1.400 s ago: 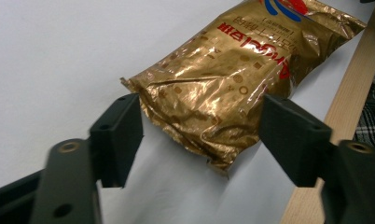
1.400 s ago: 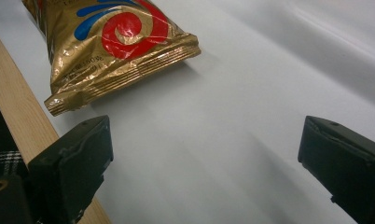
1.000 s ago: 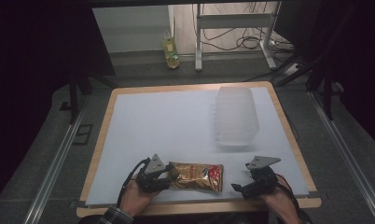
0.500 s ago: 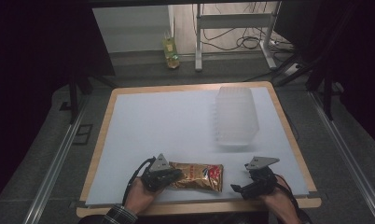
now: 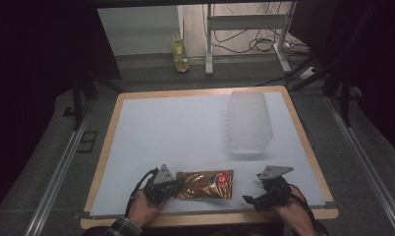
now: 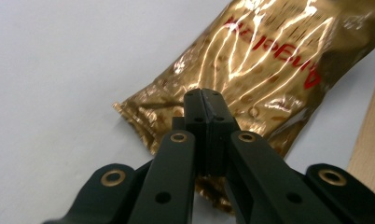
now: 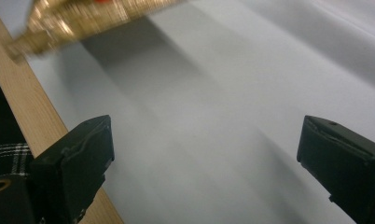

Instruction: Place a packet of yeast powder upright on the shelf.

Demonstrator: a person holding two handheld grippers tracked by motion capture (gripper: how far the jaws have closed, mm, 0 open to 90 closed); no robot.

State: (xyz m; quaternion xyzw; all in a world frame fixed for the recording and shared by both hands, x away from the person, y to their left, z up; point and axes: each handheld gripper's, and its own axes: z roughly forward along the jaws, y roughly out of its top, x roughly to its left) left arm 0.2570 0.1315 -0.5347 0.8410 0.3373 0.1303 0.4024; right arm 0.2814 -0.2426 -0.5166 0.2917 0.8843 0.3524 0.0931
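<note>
White tabletop (image 5: 185, 132) bears a crinkled gold packet (image 5: 205, 184), left gripper (image 5: 172, 185) pinching it, right gripper (image 5: 250, 198) wide apart.

In front of me is a table (image 5: 303, 132) with a light wooden rim, and a white sheet (image 5: 176, 132) covers almost all of its top. Near my edge of the sheet lies a gold snack bag (image 5: 205, 184) with red print, flat on its side. Farther away, toward the right side, lies a clear plastic container (image 5: 248, 122), well apart from the bag.
</note>
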